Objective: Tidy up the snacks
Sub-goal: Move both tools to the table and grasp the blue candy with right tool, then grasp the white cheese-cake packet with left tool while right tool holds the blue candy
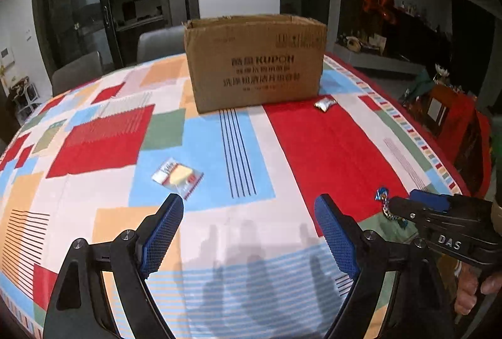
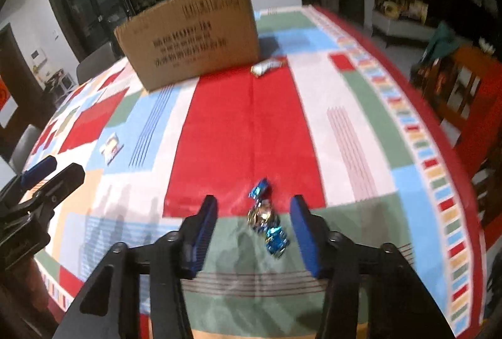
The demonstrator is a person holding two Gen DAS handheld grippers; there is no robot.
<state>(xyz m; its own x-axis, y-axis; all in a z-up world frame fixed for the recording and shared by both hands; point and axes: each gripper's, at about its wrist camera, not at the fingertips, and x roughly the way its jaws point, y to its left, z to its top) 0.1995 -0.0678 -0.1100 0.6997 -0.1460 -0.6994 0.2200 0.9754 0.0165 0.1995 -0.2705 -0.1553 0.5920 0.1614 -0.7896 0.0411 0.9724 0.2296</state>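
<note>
A blue foil-wrapped candy (image 2: 266, 219) lies on the patterned tablecloth (image 2: 244, 125), between the fingers of my right gripper (image 2: 254, 201). The jaws stand on either side of it with gaps, not pressing. In the left wrist view the same candy (image 1: 384, 201) peeks out beside the right gripper (image 1: 404, 201). My left gripper (image 1: 249, 201) is open and holds nothing. Its left fingertip is just short of a clear packet with a yellow snack (image 1: 177, 177). A silver packet (image 1: 324, 103) lies by the right corner of the open cardboard box (image 1: 254, 62).
The box (image 2: 194, 34) stands at the table's far side. Grey chairs (image 1: 157, 44) sit behind it, and a red wooden chair (image 2: 464, 94) stands off the right edge. My left gripper (image 2: 62, 168) shows at the left of the right wrist view. A hand (image 1: 470, 292) holds the right gripper.
</note>
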